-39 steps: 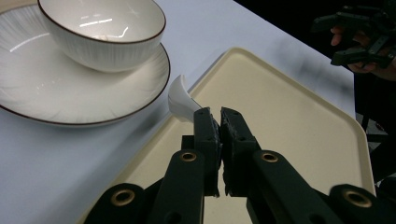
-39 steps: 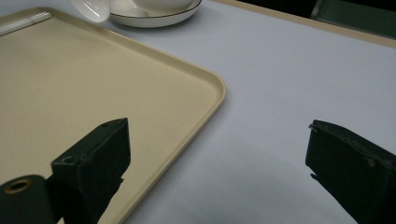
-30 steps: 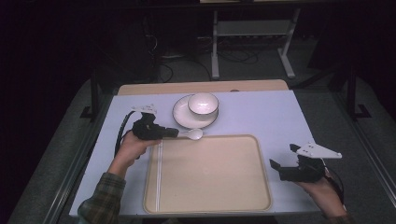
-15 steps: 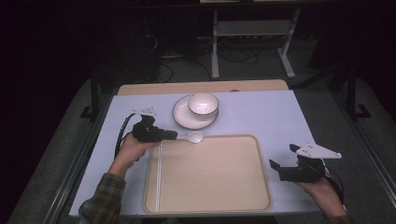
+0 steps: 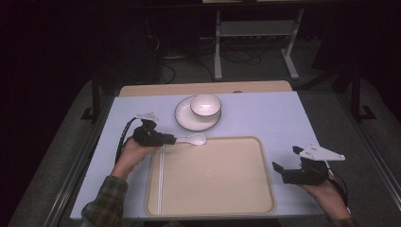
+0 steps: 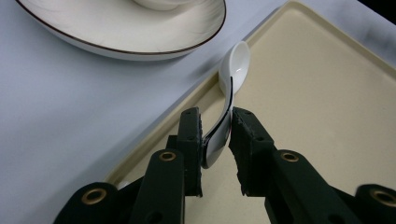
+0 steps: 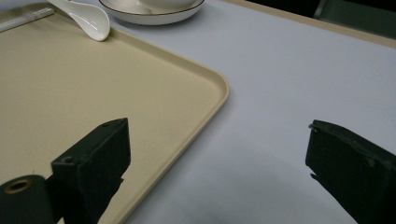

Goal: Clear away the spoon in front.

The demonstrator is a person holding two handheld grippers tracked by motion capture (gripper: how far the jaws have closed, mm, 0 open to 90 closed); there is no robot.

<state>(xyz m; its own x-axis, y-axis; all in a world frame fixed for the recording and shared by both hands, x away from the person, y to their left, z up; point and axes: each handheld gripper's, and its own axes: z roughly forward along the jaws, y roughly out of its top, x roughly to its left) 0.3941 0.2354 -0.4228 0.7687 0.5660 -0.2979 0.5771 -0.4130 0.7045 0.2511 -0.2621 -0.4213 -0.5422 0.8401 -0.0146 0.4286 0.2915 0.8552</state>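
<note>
A white ceramic spoon [image 5: 195, 139] lies with its bowl [image 6: 236, 60] on the far left rim of the beige tray [image 5: 213, 184]. Its handle runs back between the jaws of my left gripper [image 5: 173, 139]. Those jaws have just been opening. In the left gripper view [image 6: 215, 119] the handle leans slantwise in the gap and the pads no longer squeeze it. My right gripper [image 5: 286, 159] hovers off the tray's right edge over the blue table top. It stands wide open [image 7: 217, 126] with nothing between its jaws.
A white plate [image 5: 184, 122] with a bowl [image 5: 205, 105] on it sits just beyond the tray, close to the spoon [image 7: 88, 18]. A thin pale rod [image 5: 161, 179] lies along the tray's left side. A metal rack stands on the floor past the table.
My left hand has sunk a little and set the spoon's bowl on the tray's rim. Its jaws have parted around the handle. The right hand has kept still.
</note>
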